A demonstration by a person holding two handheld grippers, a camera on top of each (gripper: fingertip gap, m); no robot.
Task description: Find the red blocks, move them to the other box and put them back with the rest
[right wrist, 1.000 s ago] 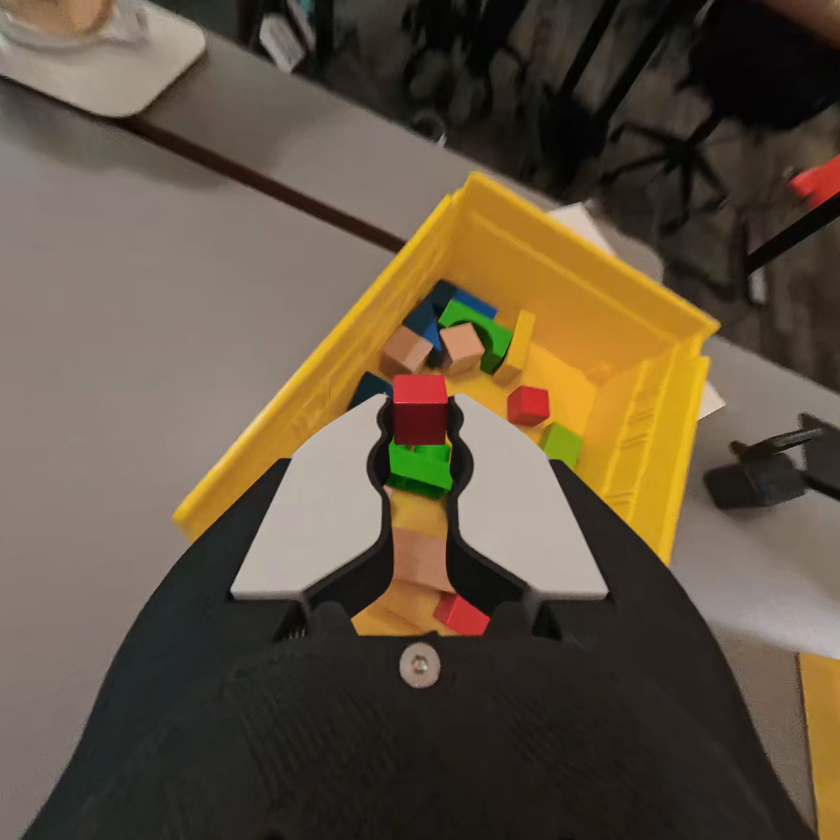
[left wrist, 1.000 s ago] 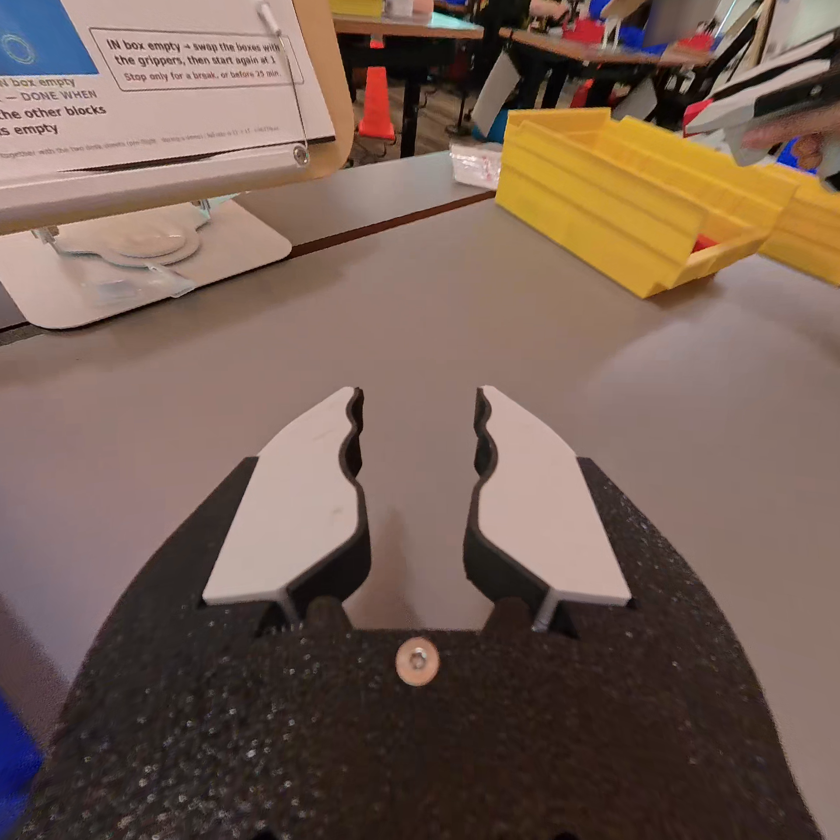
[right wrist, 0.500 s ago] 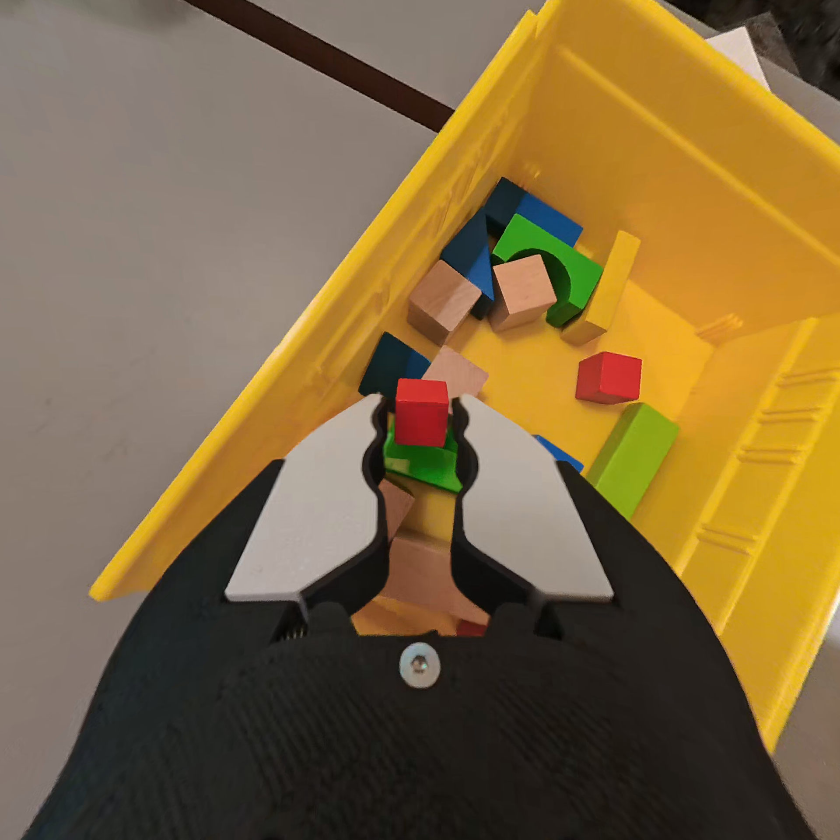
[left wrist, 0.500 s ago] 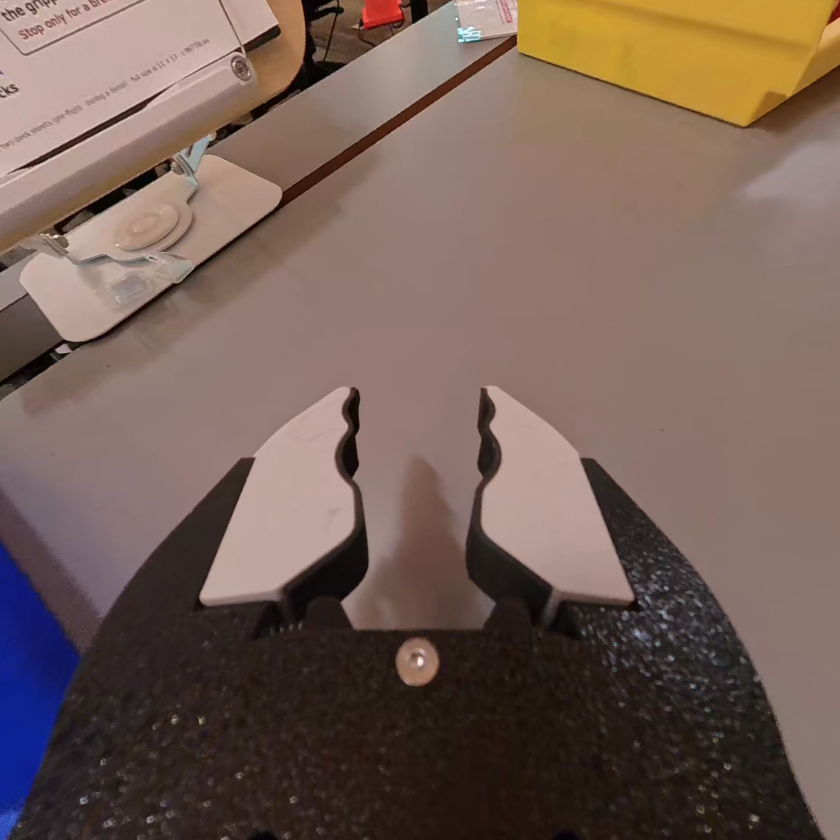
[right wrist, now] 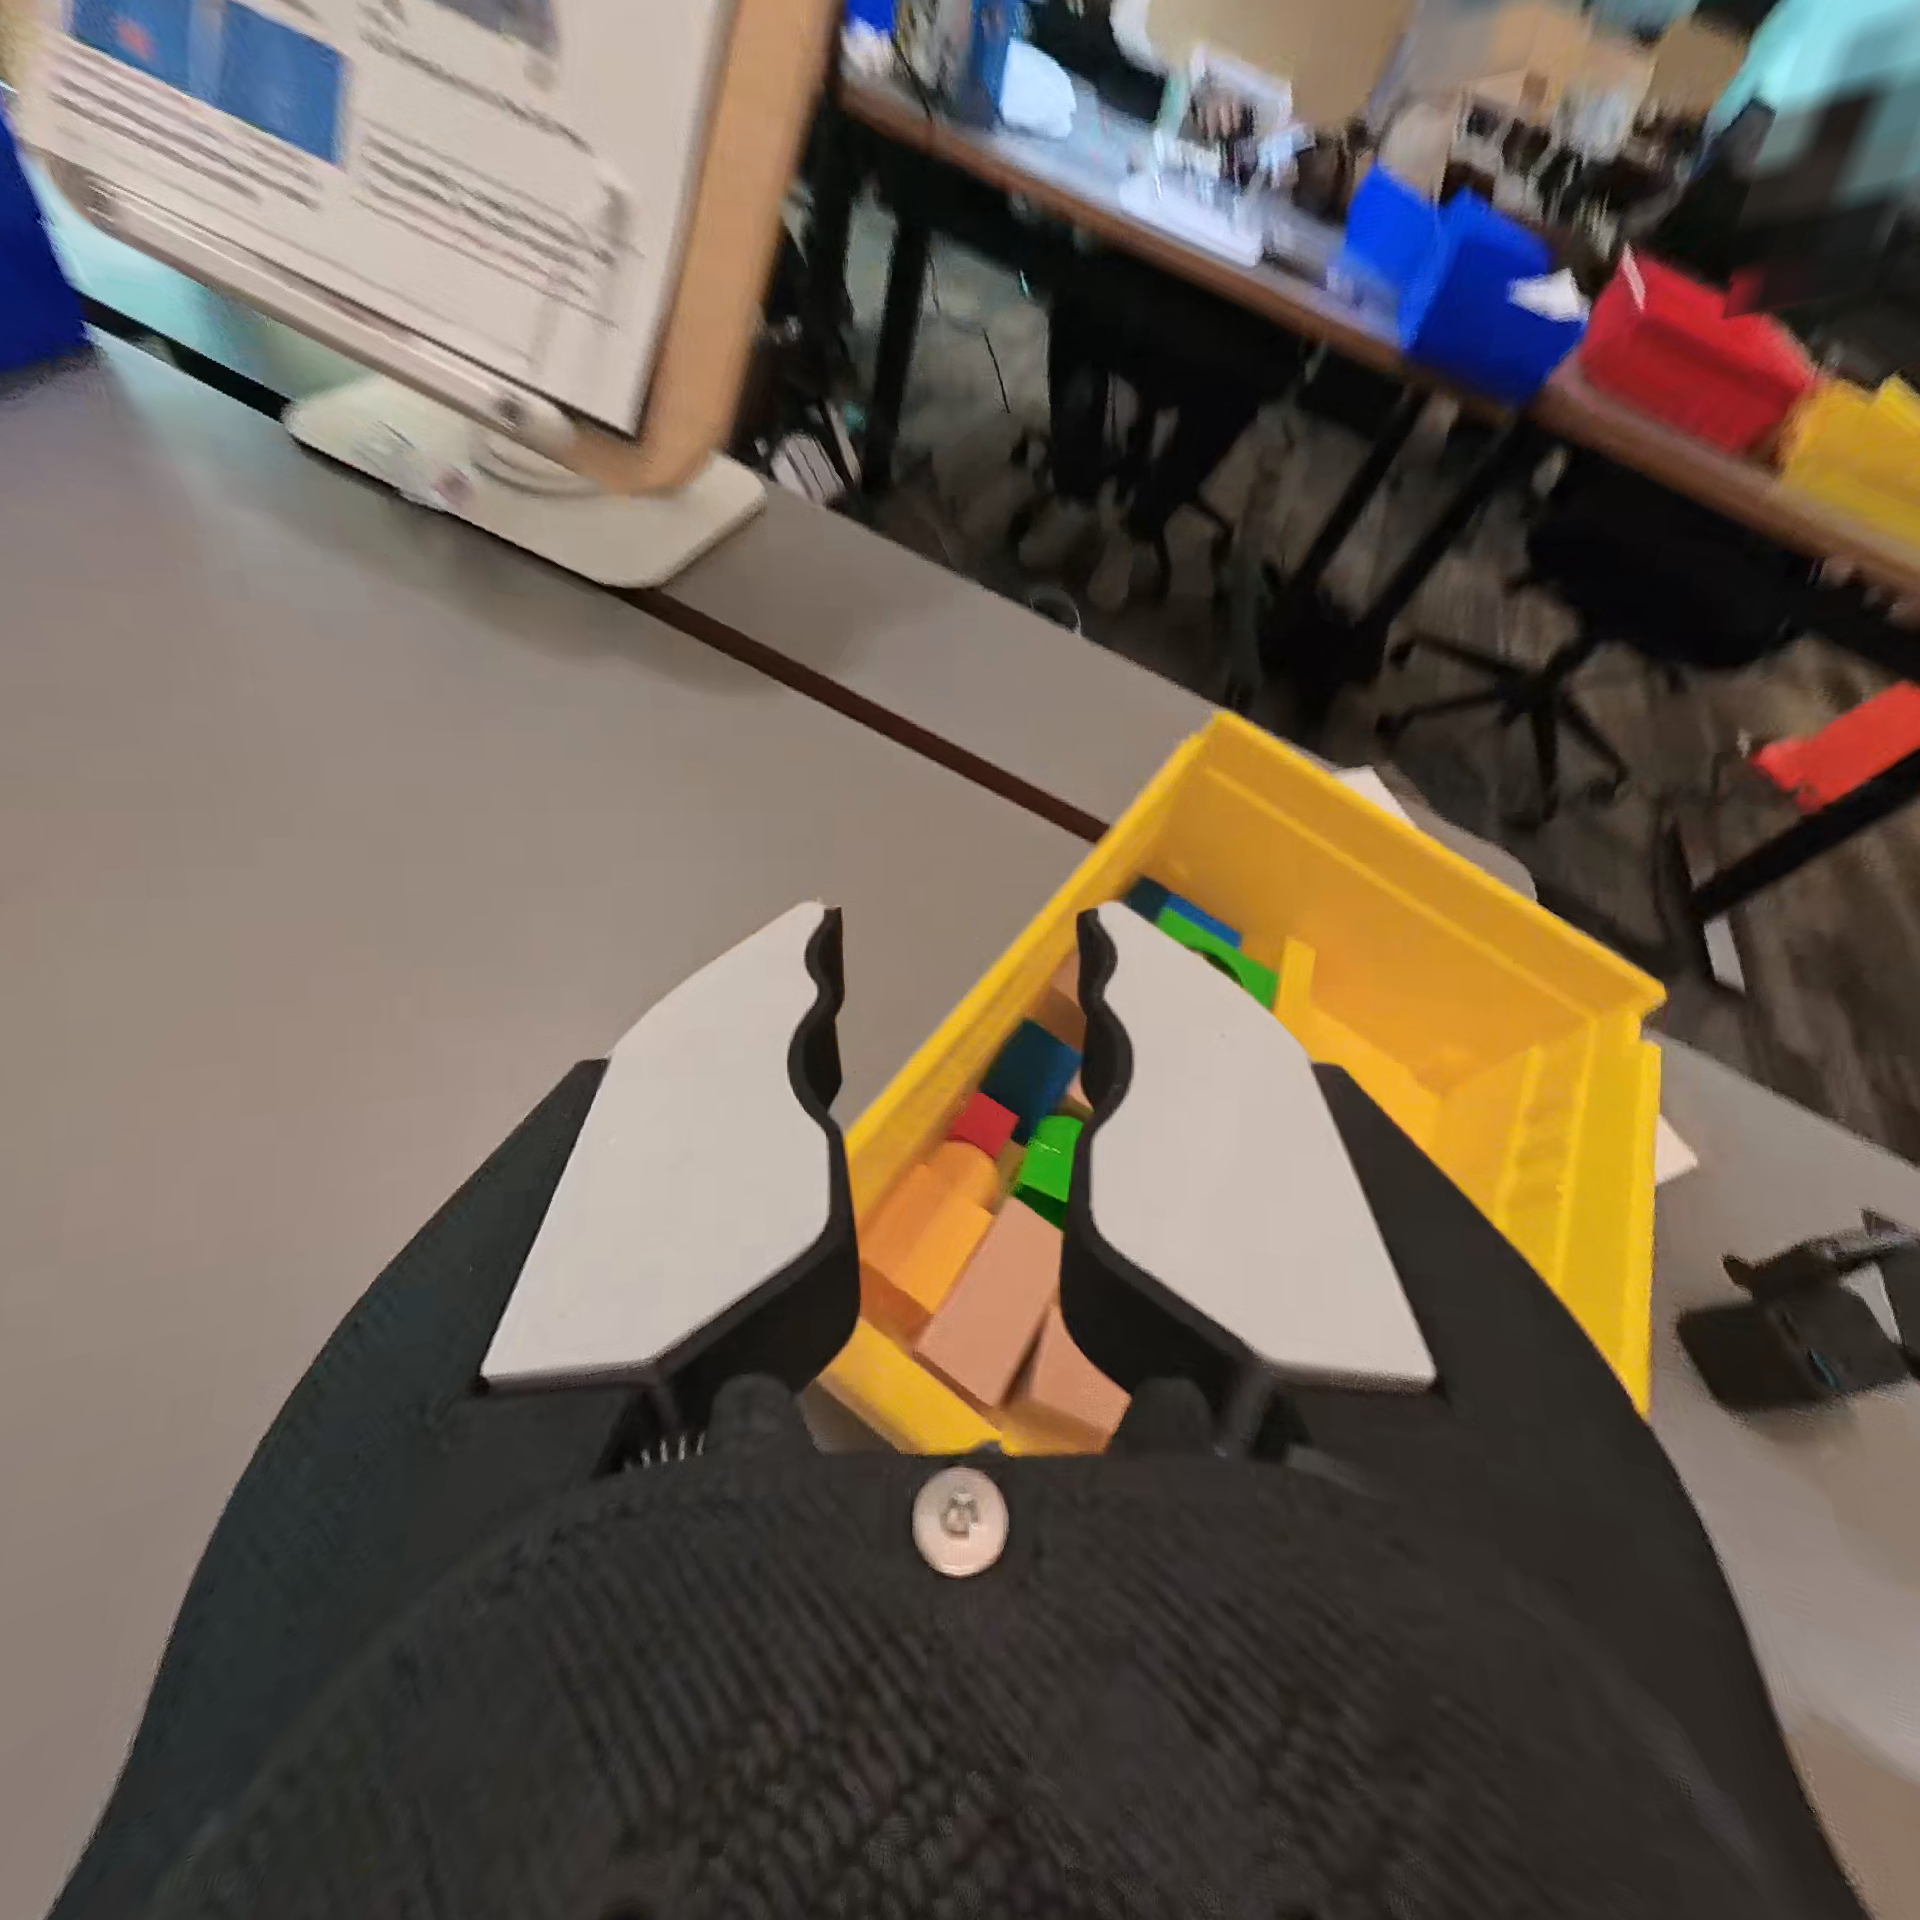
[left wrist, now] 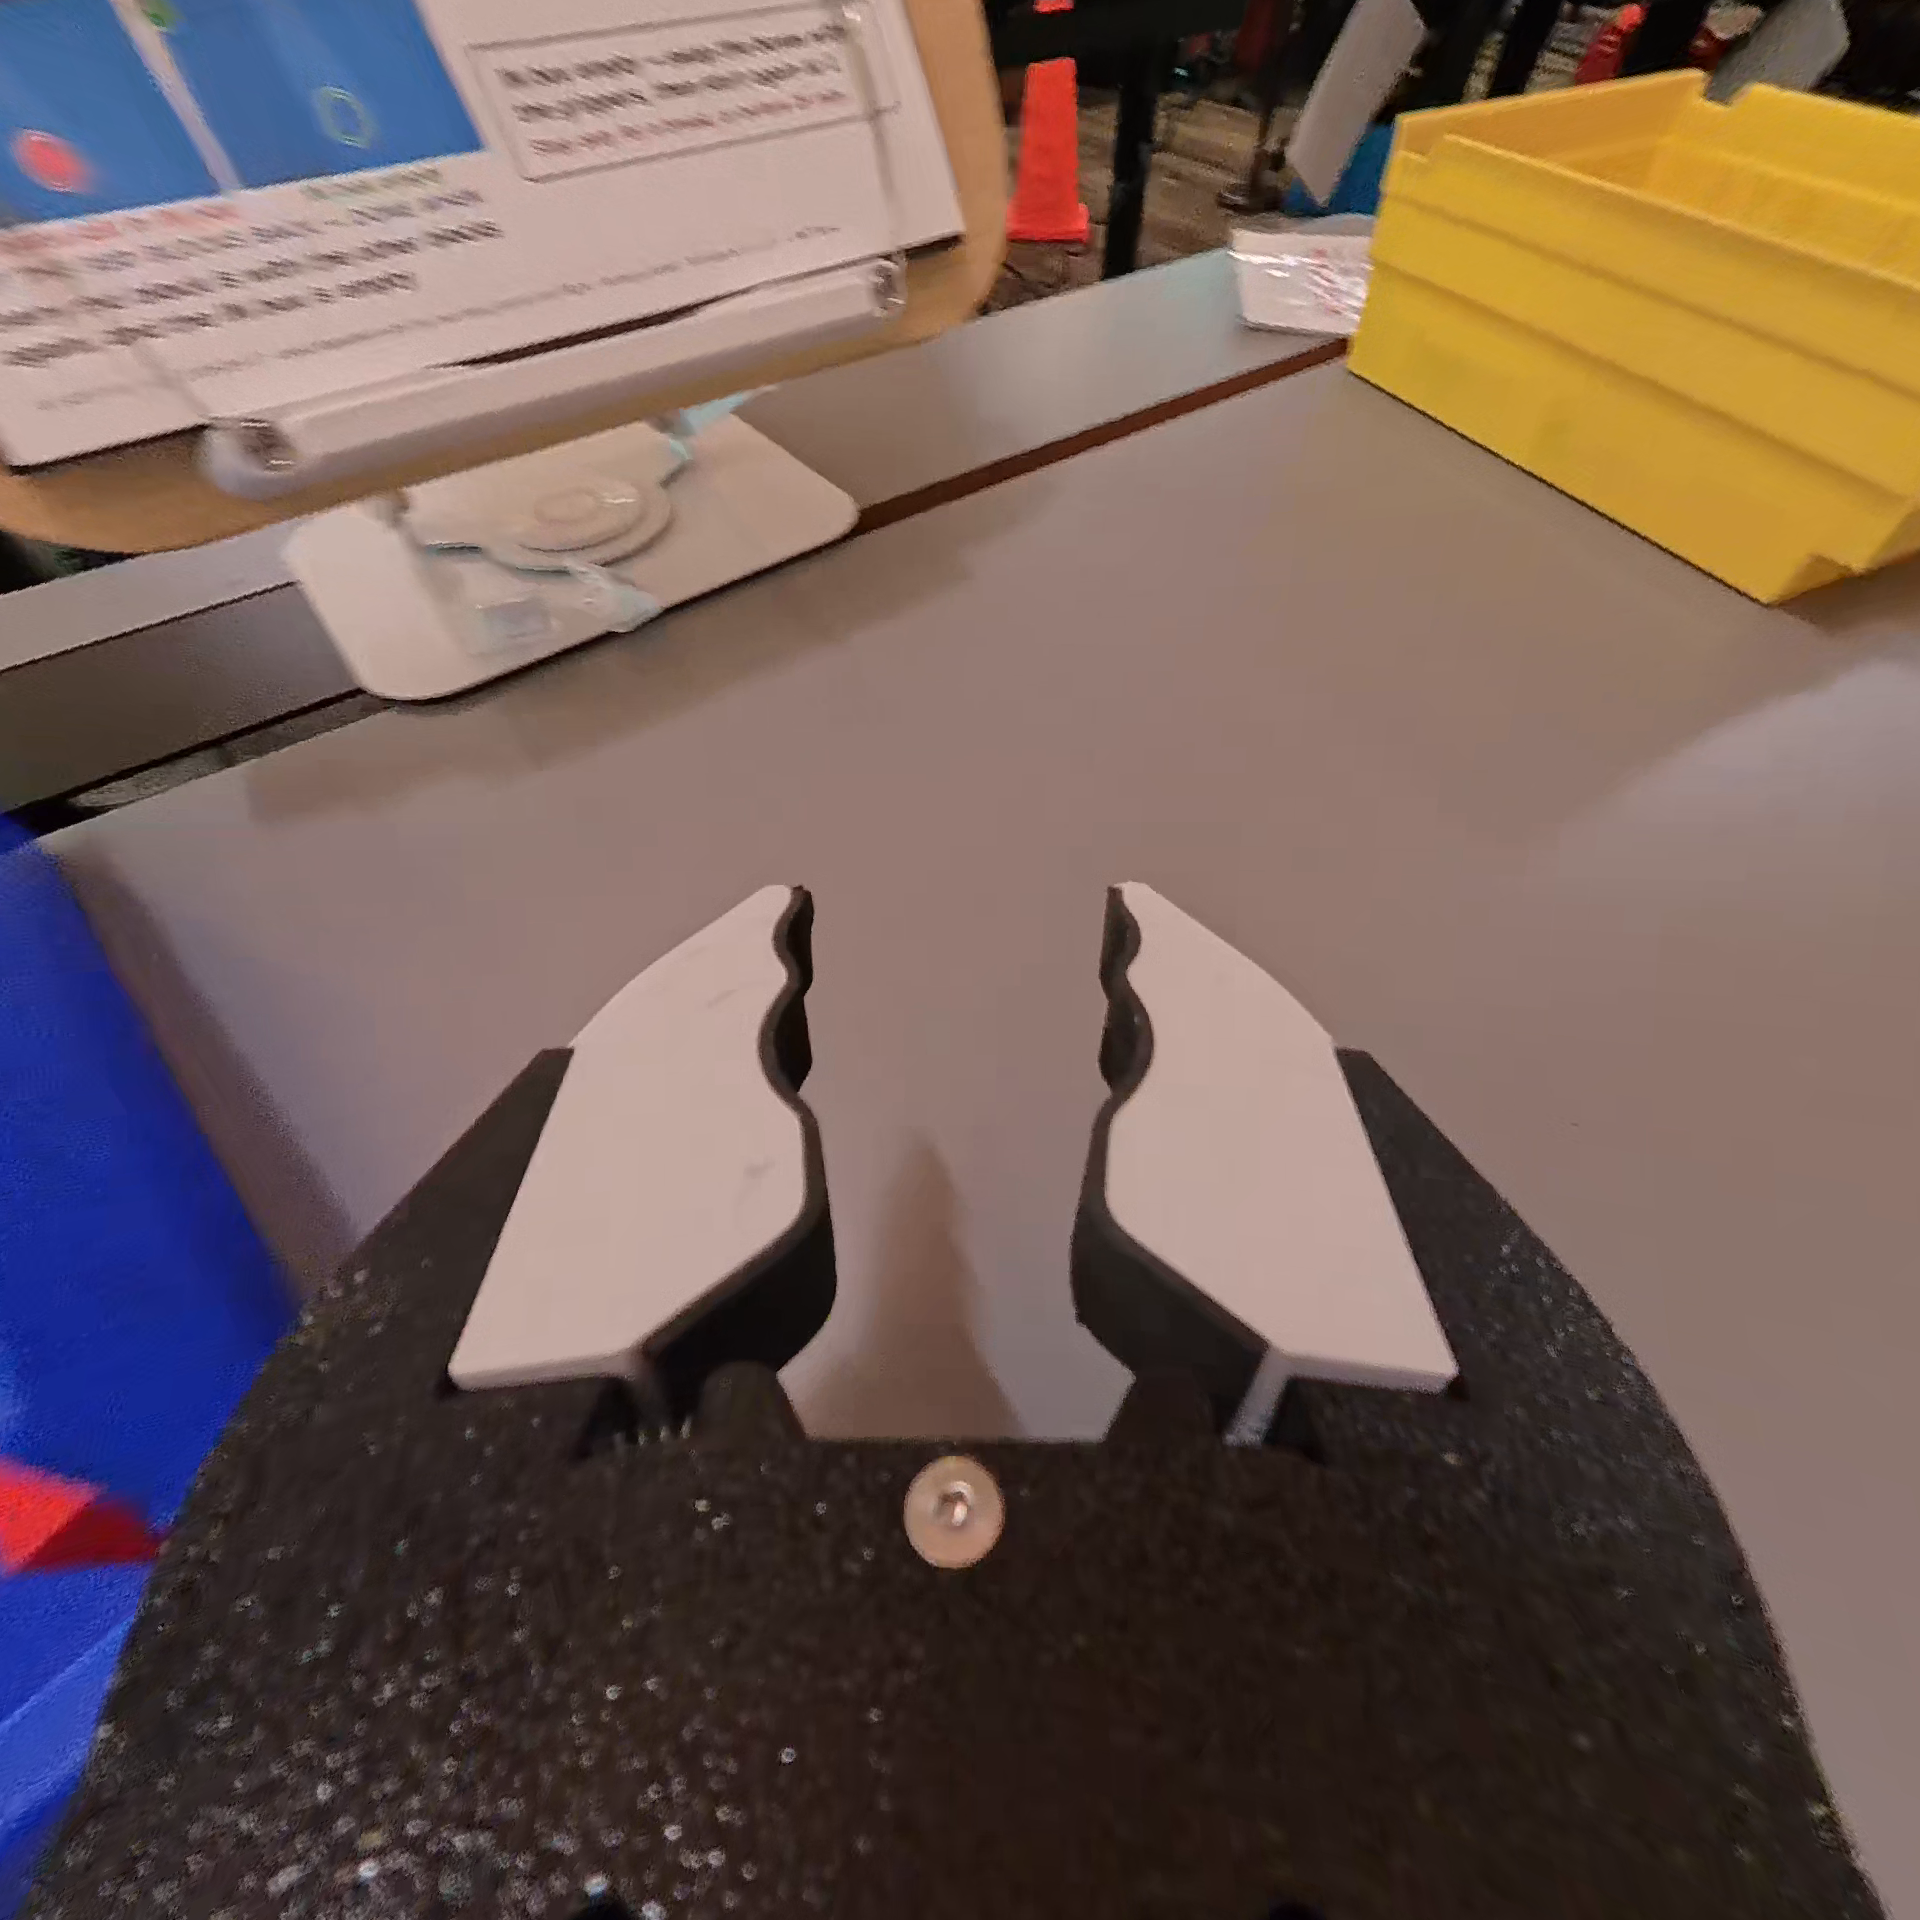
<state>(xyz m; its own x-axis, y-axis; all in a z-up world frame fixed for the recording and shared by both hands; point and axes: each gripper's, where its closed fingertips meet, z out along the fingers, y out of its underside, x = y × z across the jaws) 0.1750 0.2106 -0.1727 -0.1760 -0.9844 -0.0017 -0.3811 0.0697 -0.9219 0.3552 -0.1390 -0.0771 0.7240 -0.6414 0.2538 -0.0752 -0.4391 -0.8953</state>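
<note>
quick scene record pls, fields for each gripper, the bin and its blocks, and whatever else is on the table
left gripper: open, nothing between fingers, over bare grey table
right gripper: open, holds nothing, above near edge of yellow bin
bin contents: mixed blocks, including red block, green, blue, orange, tan
other items: instruction board on stand; black clip-like object right of bin

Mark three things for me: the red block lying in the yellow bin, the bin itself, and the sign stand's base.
Red block [right wrist: 985, 1124], right wrist view, top face.
Yellow bin [right wrist: 1455, 914], right wrist view, far wall's rim.
Sign stand's base [left wrist: 582, 566], left wrist view, flat white plate.
</note>
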